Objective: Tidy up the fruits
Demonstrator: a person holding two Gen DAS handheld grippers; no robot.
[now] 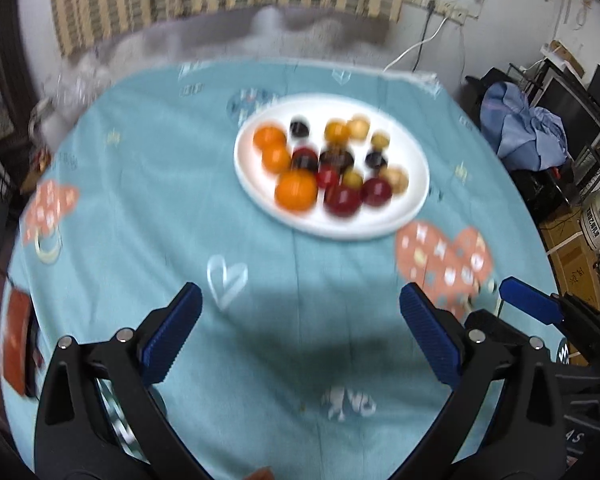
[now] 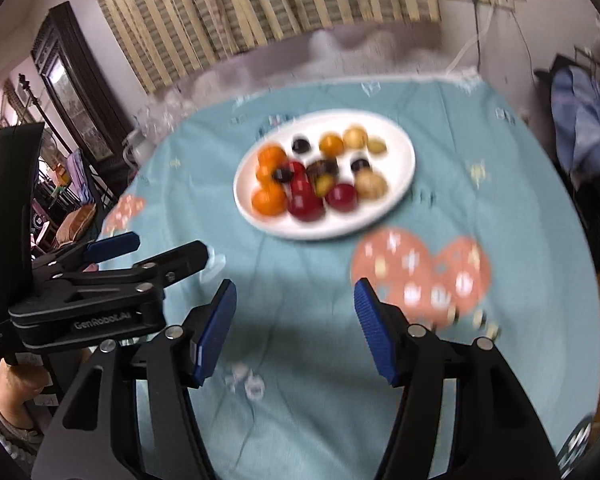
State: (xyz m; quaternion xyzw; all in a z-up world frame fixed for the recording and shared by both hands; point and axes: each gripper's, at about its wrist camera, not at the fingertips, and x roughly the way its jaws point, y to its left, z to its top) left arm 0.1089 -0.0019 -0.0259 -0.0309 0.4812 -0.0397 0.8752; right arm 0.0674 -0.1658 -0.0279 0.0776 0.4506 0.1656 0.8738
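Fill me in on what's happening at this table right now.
A person holds a hand-held gripper in each hand over a table with a teal cloth. Both the left hand-held gripper and the right hand-held gripper are open and empty, short of the white plate. The plate holds mixed fruit: oranges, red fruits, and smaller dark and yellowish ones. Nothing has been picked up yet, and the frames are blurred.

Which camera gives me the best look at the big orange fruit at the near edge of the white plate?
The left wrist view: the large round orange fruit sits unobstructed at the white oval plate's near rim. In the right wrist view the same fruit looks smaller, nearer the plate's left rim. Both views are blurred.
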